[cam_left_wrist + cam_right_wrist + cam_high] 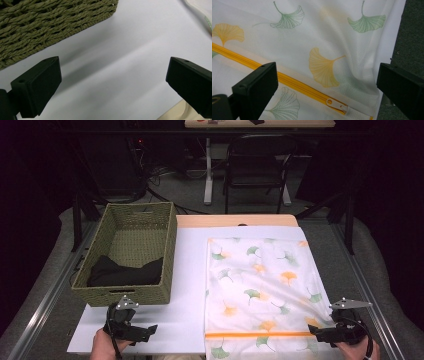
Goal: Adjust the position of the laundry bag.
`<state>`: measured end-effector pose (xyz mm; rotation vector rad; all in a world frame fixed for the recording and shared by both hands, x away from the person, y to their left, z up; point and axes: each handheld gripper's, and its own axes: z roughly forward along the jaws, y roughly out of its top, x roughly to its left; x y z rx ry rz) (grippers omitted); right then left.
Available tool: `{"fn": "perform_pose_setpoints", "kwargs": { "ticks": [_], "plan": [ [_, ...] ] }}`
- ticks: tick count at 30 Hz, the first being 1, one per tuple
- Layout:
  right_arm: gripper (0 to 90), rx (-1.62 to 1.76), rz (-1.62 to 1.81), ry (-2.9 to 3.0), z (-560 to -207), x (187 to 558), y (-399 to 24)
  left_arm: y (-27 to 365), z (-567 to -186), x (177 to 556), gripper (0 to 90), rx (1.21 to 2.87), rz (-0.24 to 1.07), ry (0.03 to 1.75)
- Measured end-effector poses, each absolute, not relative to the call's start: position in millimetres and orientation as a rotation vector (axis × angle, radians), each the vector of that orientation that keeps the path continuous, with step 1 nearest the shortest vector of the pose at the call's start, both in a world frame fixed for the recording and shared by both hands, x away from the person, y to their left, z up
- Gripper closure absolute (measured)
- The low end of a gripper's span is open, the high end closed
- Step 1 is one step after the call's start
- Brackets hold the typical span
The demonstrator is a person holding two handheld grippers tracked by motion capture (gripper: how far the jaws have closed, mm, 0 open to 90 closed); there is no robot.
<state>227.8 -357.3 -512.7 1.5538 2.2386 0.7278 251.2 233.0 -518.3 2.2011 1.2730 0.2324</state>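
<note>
The work appeared to be at its very start. A white mesh laundry bag [260,287] printed with green and orange ginkgo leaves lay flat on the right half of the bench [185,320], reaching almost to its near edge, and nothing bulged inside it as far as the high view showed. Its orange zipper [294,83] ran along the near end and looked closed, with the white zipper pull [337,105] resting at the bag's right-hand corner. Judging from this, opening the zipper and loading the bag were both still to be done.

The right gripper [325,332] hovered at the near right corner of the bench, jaws spread wide and holding nothing, aimed toward the zipper pull, which lay between and just ahead of the jaws without being touched. The left gripper [142,332] sat low at the near left part of the bench, just in front of the basket, also fully open and empty over bare white surface.

A green woven basket [167,250] stood on the left side of the bench, running toward the far edge. Inside it, bunched against the near wall, lay a dark garment [125,270]; the rest of the basket floor was bare. That garment seemed the likely item to go into the bag once it was unzipped.
</note>
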Motion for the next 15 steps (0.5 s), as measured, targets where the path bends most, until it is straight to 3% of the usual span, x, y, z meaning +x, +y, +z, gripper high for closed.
{"fn": "perform_pose_setpoints", "kwargs": {
  "ticks": [15],
  "plan": [
    [0.0, 1.564, 0.738, 2.21, -508, 234, -358, 198, -513, 249, 0.0, 2.252, 0.188, 1.143]
  ]
}}
